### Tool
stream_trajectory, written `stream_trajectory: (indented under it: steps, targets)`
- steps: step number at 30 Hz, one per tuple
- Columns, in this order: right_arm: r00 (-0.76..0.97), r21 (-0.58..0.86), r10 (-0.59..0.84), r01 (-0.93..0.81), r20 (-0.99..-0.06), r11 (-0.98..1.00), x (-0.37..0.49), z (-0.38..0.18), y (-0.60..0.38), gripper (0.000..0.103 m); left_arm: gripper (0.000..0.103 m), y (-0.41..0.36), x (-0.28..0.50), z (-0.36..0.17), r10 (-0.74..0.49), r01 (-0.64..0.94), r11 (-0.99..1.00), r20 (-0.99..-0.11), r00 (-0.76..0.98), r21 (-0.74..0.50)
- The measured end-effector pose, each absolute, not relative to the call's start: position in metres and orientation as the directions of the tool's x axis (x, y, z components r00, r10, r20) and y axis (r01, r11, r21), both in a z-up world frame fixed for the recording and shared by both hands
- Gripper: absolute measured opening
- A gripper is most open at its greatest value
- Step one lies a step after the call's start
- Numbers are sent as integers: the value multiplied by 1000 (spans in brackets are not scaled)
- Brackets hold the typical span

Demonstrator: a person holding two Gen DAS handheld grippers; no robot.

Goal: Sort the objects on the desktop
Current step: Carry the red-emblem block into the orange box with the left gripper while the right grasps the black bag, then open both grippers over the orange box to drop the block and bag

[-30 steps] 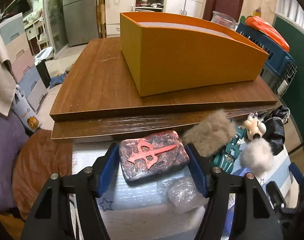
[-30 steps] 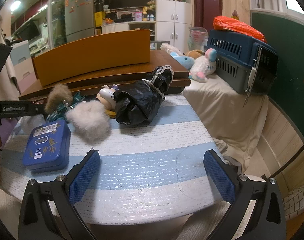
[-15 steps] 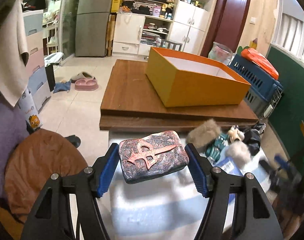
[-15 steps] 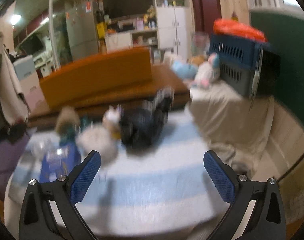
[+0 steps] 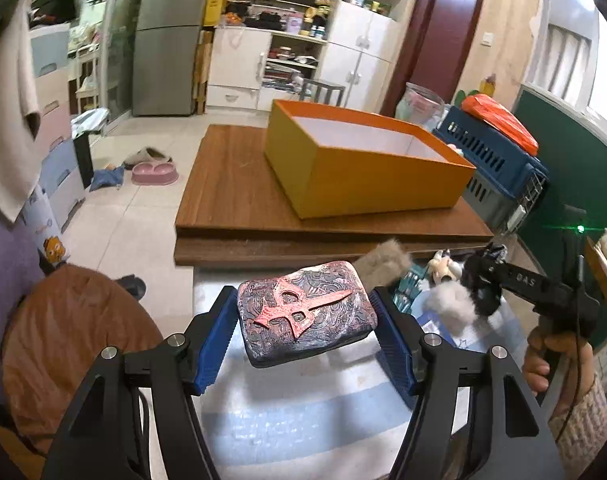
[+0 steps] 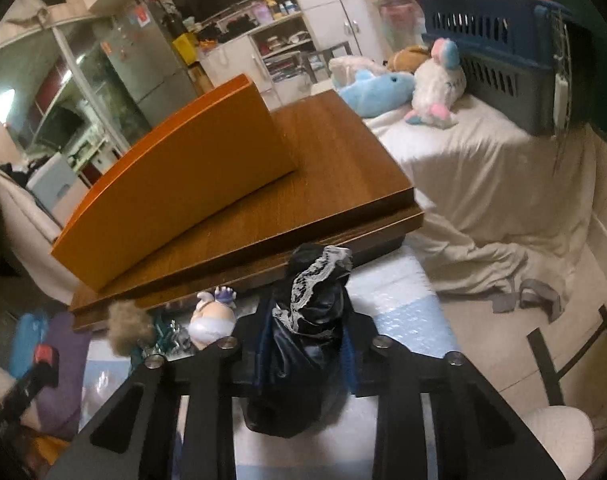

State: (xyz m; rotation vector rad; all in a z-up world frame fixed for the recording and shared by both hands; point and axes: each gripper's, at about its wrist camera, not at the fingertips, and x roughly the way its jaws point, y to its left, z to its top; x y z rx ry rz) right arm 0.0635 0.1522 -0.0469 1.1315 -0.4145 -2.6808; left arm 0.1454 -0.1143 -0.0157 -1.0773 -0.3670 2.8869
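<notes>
right tool (image 6: 303,344) clamping black lace-trimmed cloth (image 6: 303,320)

Right gripper (image 6: 303,354) now closed on black lace-trimmed bundle (image 6: 303,320), left gripper (image 5: 305,330) lifted patterned case (image 5: 305,314) higher

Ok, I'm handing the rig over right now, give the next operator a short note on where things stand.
Left gripper: shut on the patterned tin, lifted clear of the striped tabletop, short of the orange box.
Right gripper: closed around the black lace-trimmed bundle, low at the tabletop.
On the tabletop: brown pom-pom, white pom-pom, teal toy, small figurine.
Done: nothing visible in the box; only part of its interior shows.
Left: drop the tin in the box, then the bundle, then the loose items.
</notes>
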Motion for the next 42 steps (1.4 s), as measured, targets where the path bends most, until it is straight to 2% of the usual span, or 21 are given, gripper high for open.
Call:
stream_trajectory:
  steps: [5, 10, 14, 18, 19, 20, 22, 24, 26, 31, 34, 37, 42]
  targets:
    - [-758, 352, -323, 133, -566, -927, 71, 3, 159, 25, 67, -112, 124, 16, 161, -8, -968, -592, -790, -252]
    - [-796, 315, -361, 226, -485, -922, 36, 58, 140, 25, 67, -102, 72, 57, 167, -57, -975, -544, -822, -213]
    - [-790, 241, -359, 273, -496, -932, -5, 73, 110, 26, 67, -94, 11, 64, 146, -60, -985, -589, -795, -163]
    - [-761, 188, -347, 292, -548, -938, -44, 62, 83, 28, 67, -91, -28, 51, 148, -54, -985, -637, -756, -165]
    - [-755, 174, -340, 294, -560, -940, -51, 58, 78, 31, 67, -91, -34, 47, 144, -47, -985, -645, -750, -165]
    - [-751, 156, -327, 291, -573, -944, -57, 53, 73, 41, 67, -90, -40, 42, 141, -40, -985, -654, -743, -167]
    - [-759, 126, -301, 281, -578, -951, -64, 49, 70, 53, 71, -91, -47, 35, 139, -26, -984, -669, -730, -176]
    - [-778, 129, -297, 273, -554, -953, -61, 50, 75, 60, 76, -93, -45, 34, 140, -20, -982, -657, -741, -187]
    - [-798, 158, -305, 261, -520, -952, -53, 57, 87, 71, 81, -96, -37, 38, 145, -21, -980, -634, -760, -199]
    - [-840, 179, -279, 219, -466, -959, -9, 70, 121, 77, 81, -112, 3, 51, 190, -30, -961, -579, -793, -274]
    - [-835, 128, -240, 203, -495, -971, 31, 57, 129, 82, 81, -114, 37, 49, 178, -32, -968, -586, -790, -251]
    - [-801, 66, -194, 190, -567, -979, 72, 25, 129, 83, 82, -108, 75, 30, 144, -20, -980, -627, -766, -200]
    - [-713, 56, -184, 200, -676, -978, 121, -26, 124, 83, 81, -98, 128, -15, 111, 12, -986, -697, -708, -168]
